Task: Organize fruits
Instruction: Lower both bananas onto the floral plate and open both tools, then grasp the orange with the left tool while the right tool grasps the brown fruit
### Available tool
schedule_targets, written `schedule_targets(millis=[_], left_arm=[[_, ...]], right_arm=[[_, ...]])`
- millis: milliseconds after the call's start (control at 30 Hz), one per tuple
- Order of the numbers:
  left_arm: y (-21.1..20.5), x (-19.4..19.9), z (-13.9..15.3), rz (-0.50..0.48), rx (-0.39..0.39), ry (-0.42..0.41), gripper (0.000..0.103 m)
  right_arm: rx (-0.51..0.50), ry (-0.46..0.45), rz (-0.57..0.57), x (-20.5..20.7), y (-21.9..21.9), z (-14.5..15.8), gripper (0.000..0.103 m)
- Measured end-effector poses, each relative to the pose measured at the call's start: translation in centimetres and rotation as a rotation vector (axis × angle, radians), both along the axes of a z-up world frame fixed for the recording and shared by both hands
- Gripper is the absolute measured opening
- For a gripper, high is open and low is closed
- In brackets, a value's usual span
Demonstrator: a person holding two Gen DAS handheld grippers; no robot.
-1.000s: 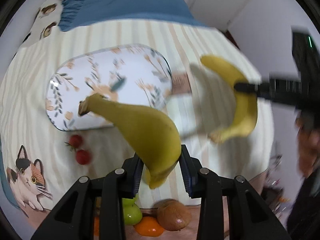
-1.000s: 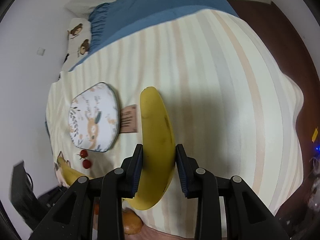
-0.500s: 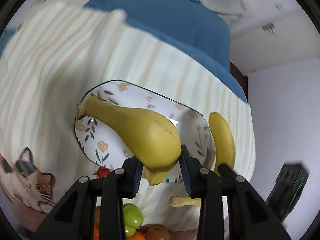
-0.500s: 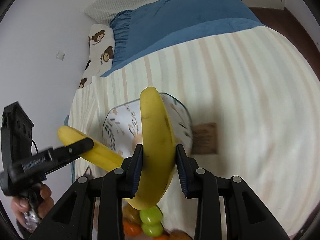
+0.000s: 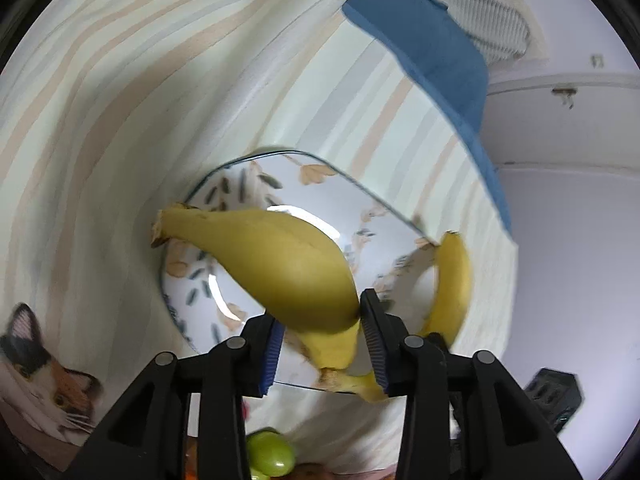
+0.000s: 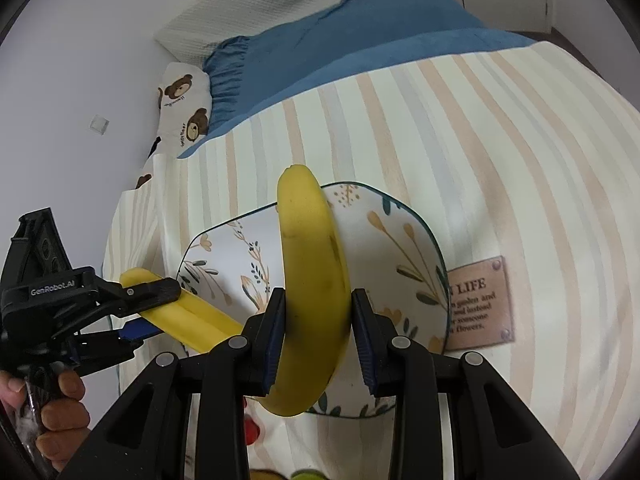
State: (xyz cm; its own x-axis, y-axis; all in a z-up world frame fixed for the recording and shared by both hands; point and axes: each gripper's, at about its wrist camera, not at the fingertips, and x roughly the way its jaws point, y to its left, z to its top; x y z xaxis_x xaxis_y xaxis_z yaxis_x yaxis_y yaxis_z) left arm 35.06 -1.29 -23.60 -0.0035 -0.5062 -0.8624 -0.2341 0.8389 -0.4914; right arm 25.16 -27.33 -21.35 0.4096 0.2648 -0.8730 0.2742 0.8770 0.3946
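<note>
In the right wrist view, white lettering reading "GenRobot.AI" stands on the black body of the left tongs [image 6: 132, 312], on the block just above the person's hand.

A tan patch [image 6: 478, 304] riveted at its corners sits on the striped bedspread, touching the floral plate's right rim. Its top line shows "LIFE" in capitals — the start of that line is hidden behind the plate. Below it run smaller lines of which "garden and", "instead", "someone" and "flowers." can be made out; the rest is cut off or too blurred.

The bear-print pillow [image 6: 184, 108] carries small script beside the bears — too small to read.

No legible text appears in the left wrist view.
</note>
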Motion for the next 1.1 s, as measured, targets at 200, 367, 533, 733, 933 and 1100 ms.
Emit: schedule_targets(millis=[200,367,533,733,933,1100], left_arm=[[-1.0,-0.2,1.8,-0.135,0.17,-0.068,0.037],[-2.7,-1.5,6.5,-0.292,0.368,-0.256,0.063],[-3.0,-3.6,9.0,-0.353,0.512,-0.373,0.09],[-3.0,-5.9,9.8,-0.347,0.572,-0.426,0.1],[-2.3,-8.8,11.5,-0.315,0.582,-0.503,0.1],[-1.5,-11.3,13.1,-0.304,0.584,-0.547,0.1]], right_arm=[[0.003,0.018,0.0,0.4,-0.6,0.1,0.066],[-0.09,-0.002,0.029,1.0,-0.3,3.1,0.089],[-0.228,0.025,0.08,0.7,0.7,5.6,0.098],[-0.329,0.01,0.119,-1.2,2.1,7.5,0.101],[-0.371,-0.034,0.096,-3.9,2.7,10.0,0.101],[-0.401,-0.068,0.088,-6.5,3.5,12.2,0.101]])
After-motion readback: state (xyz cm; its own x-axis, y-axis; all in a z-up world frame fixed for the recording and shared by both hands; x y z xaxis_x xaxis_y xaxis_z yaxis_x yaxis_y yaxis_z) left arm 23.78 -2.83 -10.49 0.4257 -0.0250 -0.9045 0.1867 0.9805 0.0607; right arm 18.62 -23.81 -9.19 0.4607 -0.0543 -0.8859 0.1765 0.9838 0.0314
